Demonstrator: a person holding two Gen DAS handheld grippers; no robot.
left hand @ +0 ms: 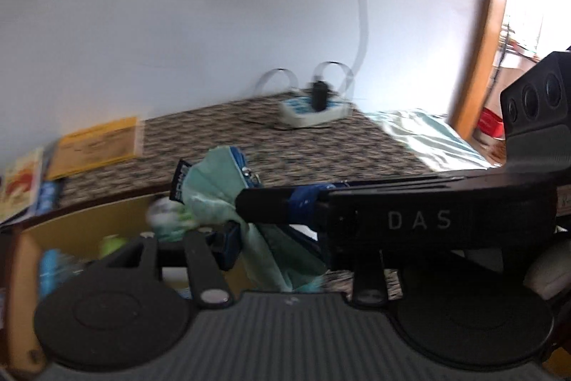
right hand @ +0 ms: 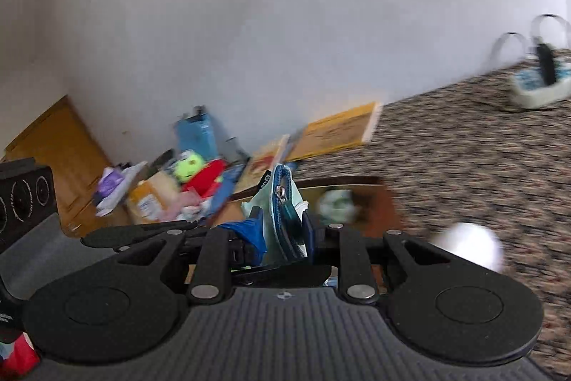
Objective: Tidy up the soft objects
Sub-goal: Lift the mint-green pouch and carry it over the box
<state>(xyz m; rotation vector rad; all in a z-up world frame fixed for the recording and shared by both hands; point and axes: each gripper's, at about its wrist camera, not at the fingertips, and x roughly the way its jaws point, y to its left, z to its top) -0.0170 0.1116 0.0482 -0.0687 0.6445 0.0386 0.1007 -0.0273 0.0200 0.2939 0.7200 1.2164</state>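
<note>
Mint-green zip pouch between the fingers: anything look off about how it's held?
Yes. Both grippers grip the one mint-green fabric pouch with blue zip trim: the right gripper clamps it upright, and the left gripper pinches the same crumpled cloth. It hangs bunched over the open wooden drawer, not laid flat.

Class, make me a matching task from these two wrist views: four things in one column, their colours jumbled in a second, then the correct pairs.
Things:
1. pouch
2. ball
3. envelope
4. power strip

Colours:
A. yellow
B. white with blue sockets
C. mint green with blue zip edge
D. plain white

Pairs: 1-C, 2-D, 3-A, 4-B
</note>
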